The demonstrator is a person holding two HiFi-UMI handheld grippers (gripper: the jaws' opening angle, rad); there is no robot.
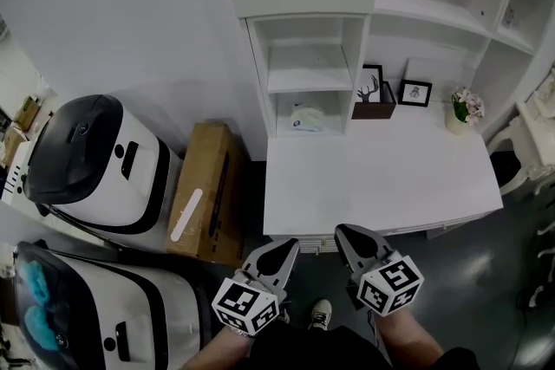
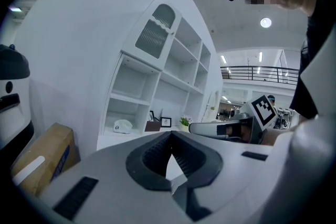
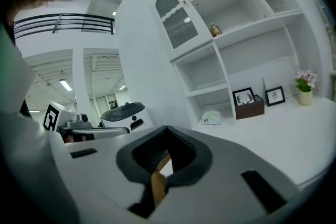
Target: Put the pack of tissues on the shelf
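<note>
Head view: left tongs [image 1: 279, 251] and right tongs [image 1: 353, 238] sit low, off the counter's [image 1: 373, 178] near edge. Pack of tissues [image 1: 305, 118] lies in the lowest cubby of the shelf [image 1: 308, 81], at the counter's back left corner, well apart from both. Cardboard box [image 1: 204, 191] stands left of the counter.
Left gripper view: tongs pressed together, nothing between. Tissue print too small to read.
Right gripper view: tongs pressed together, empty. Deer picture [image 3: 244, 97] stands right of the tissues.

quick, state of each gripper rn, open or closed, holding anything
left gripper: closed, nothing between its jaws
right gripper: closed, nothing between its jaws
</note>
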